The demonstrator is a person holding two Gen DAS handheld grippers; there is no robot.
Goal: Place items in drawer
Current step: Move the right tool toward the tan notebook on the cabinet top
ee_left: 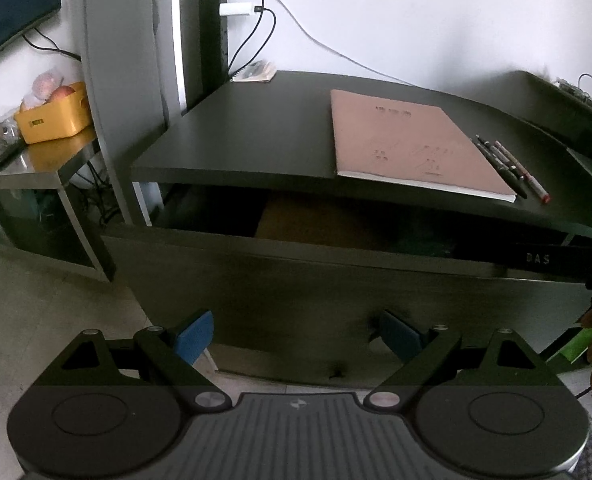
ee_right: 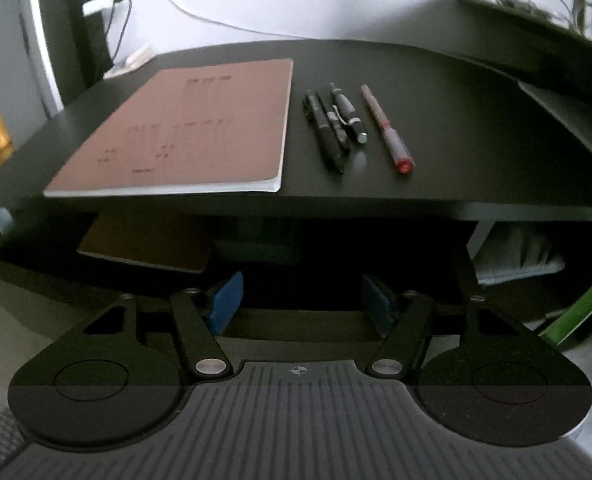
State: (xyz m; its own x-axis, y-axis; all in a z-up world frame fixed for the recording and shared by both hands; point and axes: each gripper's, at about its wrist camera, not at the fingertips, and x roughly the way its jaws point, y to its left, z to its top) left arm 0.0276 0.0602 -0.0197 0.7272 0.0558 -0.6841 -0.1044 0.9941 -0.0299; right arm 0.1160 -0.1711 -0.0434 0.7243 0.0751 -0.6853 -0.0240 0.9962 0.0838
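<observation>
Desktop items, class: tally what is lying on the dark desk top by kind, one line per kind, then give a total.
Brown notebook: 1
Black pens: 3
Red-capped pen: 1
Total: 5
A small pale object at the desk's back left corner is too blurred to classify, so it is not counted.

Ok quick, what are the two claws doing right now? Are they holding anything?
Left claw: open, holding nothing, in front of the drawer.
Right claw: open, holding nothing, pointing at the open drawer below the desk.
</observation>
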